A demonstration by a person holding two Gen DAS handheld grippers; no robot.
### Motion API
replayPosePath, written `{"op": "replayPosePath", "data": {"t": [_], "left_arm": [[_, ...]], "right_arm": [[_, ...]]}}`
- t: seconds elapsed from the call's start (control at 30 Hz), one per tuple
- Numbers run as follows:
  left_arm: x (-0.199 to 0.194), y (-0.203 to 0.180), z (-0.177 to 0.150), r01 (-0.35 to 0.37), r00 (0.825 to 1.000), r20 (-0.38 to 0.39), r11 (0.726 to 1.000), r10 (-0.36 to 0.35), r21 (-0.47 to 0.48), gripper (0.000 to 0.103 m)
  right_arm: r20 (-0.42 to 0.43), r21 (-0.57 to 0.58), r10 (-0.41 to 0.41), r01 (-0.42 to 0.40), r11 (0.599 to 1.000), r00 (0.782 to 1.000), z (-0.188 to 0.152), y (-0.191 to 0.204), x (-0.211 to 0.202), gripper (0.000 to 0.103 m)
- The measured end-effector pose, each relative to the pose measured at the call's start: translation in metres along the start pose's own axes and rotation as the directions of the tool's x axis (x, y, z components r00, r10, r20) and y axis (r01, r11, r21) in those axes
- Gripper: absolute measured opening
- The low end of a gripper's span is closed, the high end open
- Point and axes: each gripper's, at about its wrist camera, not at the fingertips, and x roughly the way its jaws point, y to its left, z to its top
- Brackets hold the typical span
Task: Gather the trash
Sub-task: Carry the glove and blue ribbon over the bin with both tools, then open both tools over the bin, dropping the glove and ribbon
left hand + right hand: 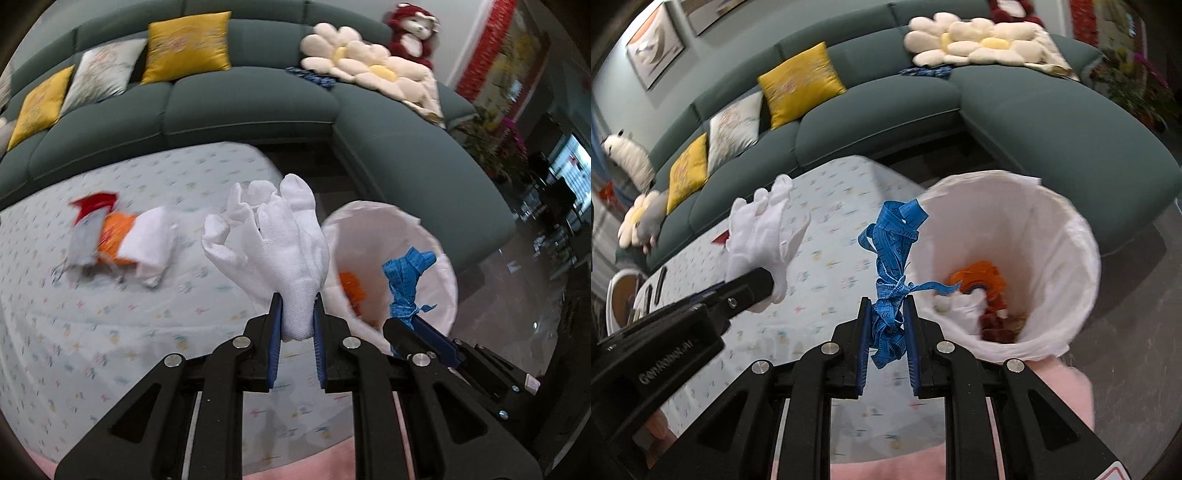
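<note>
Beside lined bin (1067, 236): sofa (1052, 122), table (110, 332) w/ wrappers (114, 240).

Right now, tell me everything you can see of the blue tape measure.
The blue soft tape measure, printed with dark numerals, is bunched into a tangled, knotted wad. The right gripper is shut on its lower part; loops stand above the fingers and one loose end points toward the white-lined trash bin. It hangs clear of the table, beside the bin's rim.
</note>
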Motion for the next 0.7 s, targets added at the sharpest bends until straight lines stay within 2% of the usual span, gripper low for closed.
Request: {"op": "replayPosePath", "data": {"t": [0.43, 0.5, 0.57, 0.6, 0.7], "left_arm": [[0.029, -0.066, 0.032, 0.111, 0.994, -0.008, 0.993, -0.11, 0.05, 0.018], [0.032, -0.069, 0.037, 0.114, 0.993, 0.001, 0.993, -0.114, 0.037, 0.034], [0.033, -0.07, 0.041, 0.115, 0.993, 0.009, 0.993, -0.115, 0.022, 0.044], [0.033, -0.071, 0.042, 0.113, 0.994, 0.013, 0.994, -0.113, 0.016, 0.048], [0.033, -0.069, 0.043, 0.105, 0.994, 0.019, 0.994, -0.105, 0.012, 0.051]], "right_arm": [[0.045, 0.111, -0.07, 0.064, 0.992, 0.997, 0.013, -0.07, -0.011, 0.016], [0.044, 0.121, -0.074, 0.068, 0.99, 0.996, 0.015, -0.076, -0.009, 0.016], [0.043, 0.128, -0.077, 0.071, 0.989, 0.996, 0.018, -0.08, -0.007, 0.016], [0.042, 0.131, -0.077, 0.071, 0.989, 0.996, 0.019, -0.081, -0.006, 0.016], [0.04, 0.134, -0.078, 0.072, 0.988, 0.996, 0.023, -0.083, -0.003, 0.016]]}}
